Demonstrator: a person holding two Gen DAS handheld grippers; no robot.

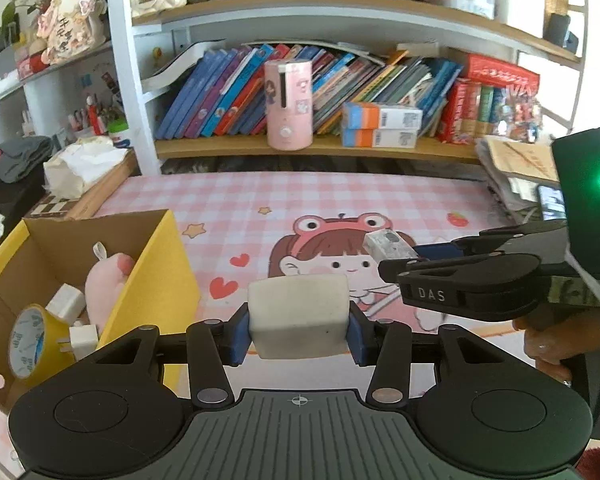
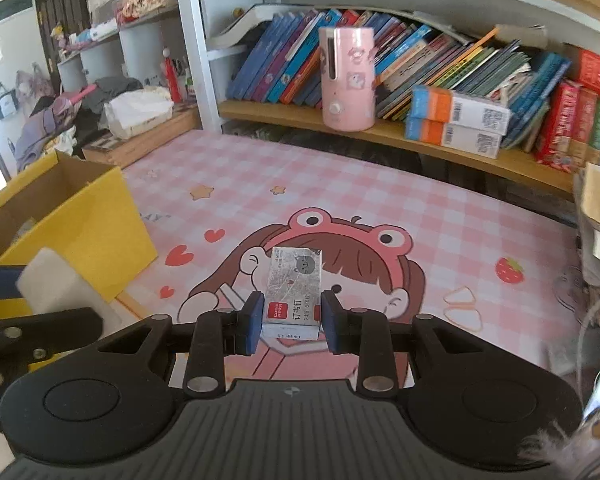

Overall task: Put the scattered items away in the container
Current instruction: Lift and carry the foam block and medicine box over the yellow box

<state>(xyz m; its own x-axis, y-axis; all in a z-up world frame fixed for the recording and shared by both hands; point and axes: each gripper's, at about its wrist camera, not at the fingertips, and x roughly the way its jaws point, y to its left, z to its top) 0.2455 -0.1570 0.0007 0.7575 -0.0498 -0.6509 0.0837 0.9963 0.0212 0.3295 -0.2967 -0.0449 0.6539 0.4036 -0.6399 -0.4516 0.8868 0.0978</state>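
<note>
On a pink checked cartoon desk mat (image 2: 380, 184) below crowded bookshelves (image 1: 300, 92), your left gripper (image 1: 298, 330) clamps a white foam block (image 1: 298, 316), your right gripper (image 2: 291, 320) a small silver staple box (image 2: 294, 292); the open yellow cardboard box (image 1: 156, 280) sits at the mat's left edge.

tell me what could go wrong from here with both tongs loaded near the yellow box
1. The right tongs pinch only the near end of the staple box; it could pivot or slip out.
2. The yellow box already holds a tape roll and pink plush, so the white block in the left tongs may bounce out.
</note>
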